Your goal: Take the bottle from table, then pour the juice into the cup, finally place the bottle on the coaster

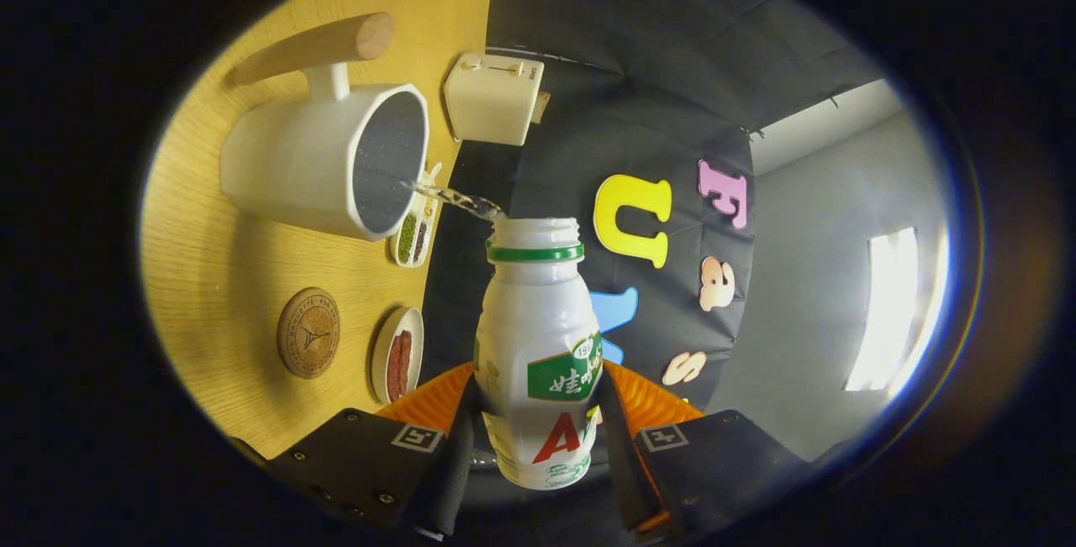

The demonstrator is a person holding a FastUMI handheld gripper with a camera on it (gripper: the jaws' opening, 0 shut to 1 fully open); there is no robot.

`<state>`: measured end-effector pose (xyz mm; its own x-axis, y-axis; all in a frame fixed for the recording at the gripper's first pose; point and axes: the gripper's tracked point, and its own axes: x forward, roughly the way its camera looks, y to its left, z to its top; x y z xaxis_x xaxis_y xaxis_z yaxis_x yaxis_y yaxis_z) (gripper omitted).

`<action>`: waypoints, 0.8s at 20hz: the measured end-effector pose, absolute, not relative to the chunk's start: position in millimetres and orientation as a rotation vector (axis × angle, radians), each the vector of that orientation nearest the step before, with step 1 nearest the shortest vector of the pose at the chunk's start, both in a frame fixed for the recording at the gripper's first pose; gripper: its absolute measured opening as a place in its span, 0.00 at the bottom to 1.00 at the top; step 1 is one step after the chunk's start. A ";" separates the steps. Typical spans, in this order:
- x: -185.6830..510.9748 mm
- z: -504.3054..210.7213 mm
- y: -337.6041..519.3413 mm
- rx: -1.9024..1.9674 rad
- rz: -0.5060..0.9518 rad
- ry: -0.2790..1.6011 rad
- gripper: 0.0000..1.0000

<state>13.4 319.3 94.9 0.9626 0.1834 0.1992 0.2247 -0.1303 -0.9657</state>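
Gripper clamped on the bottle, 2 fingers pressing its lower body from either side, jaws spread just to the bottle's width. Bottle white, green band under the open threaded neck, green and red label facing the camera. Tipped over toward the cup, mouth just beside the cup's rim. Thin clear stream of juice crossing the short gap from the bottle's mouth into the cup's dark, speckled interior. Cup white, faceted, standing on the wooden table, with a long wooden handle on a white stem. Round cork coaster lying bare on the table, apart from the cup. Near it, 1 small oval dish with something reddish-brown inside; another small dish of green and dark beans partly behind the cup. Cream toaster at the table's far edge, against the black cloth wall.
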 end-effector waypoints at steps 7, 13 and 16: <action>12.4 95.5 319.6 -1.730 -0.039 -0.316 0.70; 12.7 96.7 320.7 -1.742 -0.041 -0.322 0.70; 10.7 96.6 321.0 -1.752 -0.041 -0.326 0.70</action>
<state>10.7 321.0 96.6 0.9588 0.1952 0.2062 0.2400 -0.1694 -0.9559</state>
